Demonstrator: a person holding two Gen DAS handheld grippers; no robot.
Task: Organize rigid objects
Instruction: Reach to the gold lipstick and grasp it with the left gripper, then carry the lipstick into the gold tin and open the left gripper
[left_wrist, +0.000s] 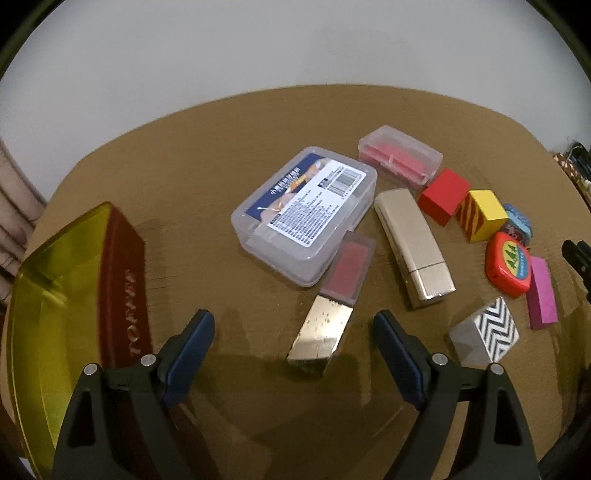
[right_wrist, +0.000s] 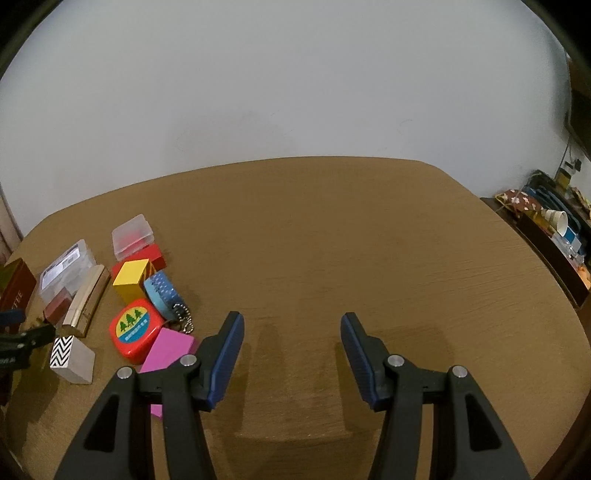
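Observation:
My left gripper (left_wrist: 293, 325) is open and empty, just in front of a lipstick (left_wrist: 327, 310) with a gold base and clear red cap lying on the brown table (left_wrist: 258, 129). Around it lie a clear labelled box (left_wrist: 306, 214), a small clear box with red contents (left_wrist: 400, 155), a gold case (left_wrist: 413, 247), a red block (left_wrist: 443, 195), a yellow striped block (left_wrist: 480, 214), a red tape measure (left_wrist: 508, 264), a pink block (left_wrist: 541, 293) and a zigzag block (left_wrist: 487, 332). My right gripper (right_wrist: 291, 325) is open and empty over bare table, right of the pink block (right_wrist: 170, 350).
An open red tin with a gold inside (left_wrist: 74, 295) stands at the left. A blue round item (right_wrist: 162, 293) with a bead chain lies by the tape measure (right_wrist: 135, 330). A cluttered side shelf (right_wrist: 546, 229) stands beyond the table's right edge.

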